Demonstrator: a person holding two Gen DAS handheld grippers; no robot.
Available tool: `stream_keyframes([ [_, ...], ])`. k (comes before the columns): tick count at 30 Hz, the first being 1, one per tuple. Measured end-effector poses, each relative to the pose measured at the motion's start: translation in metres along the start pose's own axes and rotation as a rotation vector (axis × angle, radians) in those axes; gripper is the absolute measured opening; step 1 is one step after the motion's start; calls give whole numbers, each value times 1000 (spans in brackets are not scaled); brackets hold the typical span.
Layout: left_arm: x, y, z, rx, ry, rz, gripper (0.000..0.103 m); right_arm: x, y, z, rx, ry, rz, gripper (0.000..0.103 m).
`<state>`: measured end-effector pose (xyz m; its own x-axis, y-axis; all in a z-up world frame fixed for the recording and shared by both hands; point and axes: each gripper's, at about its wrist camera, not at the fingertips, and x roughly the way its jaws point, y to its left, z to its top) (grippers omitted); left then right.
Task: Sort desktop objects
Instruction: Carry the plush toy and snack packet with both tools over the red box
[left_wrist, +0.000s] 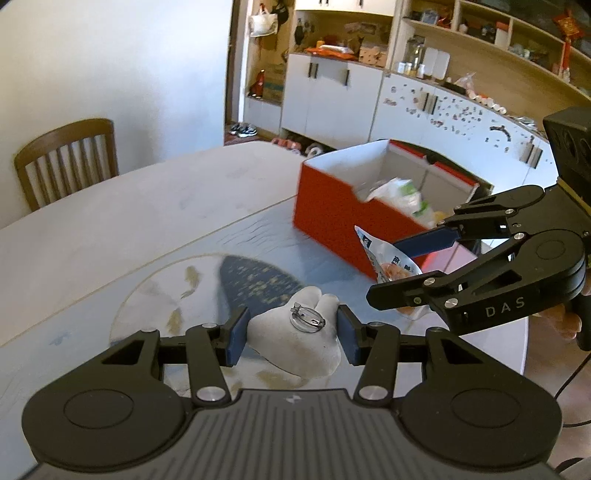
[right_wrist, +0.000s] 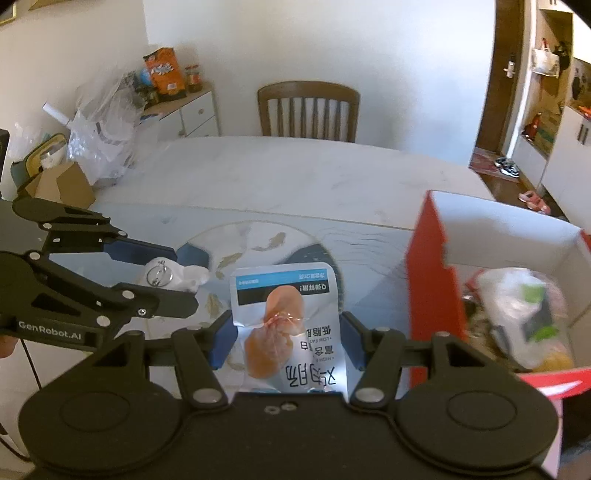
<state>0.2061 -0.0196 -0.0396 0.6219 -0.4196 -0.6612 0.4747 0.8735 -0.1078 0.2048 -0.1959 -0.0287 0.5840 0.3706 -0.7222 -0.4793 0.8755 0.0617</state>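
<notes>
My left gripper is shut on a small white plush toy with a round metal pin clasp on its back; the toy hangs above the table. In the right wrist view the same toy shows between the left gripper's blue pads at the left. My right gripper is shut on a clear food packet with an orange piece of meat and dark print. That packet also appears at the right of the left wrist view. An open red box with white inner walls stands beyond, holding plastic-wrapped items.
The pale table carries a glass mat with a fish pattern. A wooden chair stands at the far side. Shelves and white cabinets line the wall behind the box. A side cabinet with bags and boxes stands at the far left.
</notes>
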Motion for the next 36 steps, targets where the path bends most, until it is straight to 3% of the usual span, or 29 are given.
stream_keyframes([
  [16, 25, -77, 57, 39, -50, -75, 49, -54, -83, -7, 70, -39, -59, 59],
  [36, 95, -145, 131, 72, -81, -39, 49, -56, -211, 3, 107, -63, -117, 59],
])
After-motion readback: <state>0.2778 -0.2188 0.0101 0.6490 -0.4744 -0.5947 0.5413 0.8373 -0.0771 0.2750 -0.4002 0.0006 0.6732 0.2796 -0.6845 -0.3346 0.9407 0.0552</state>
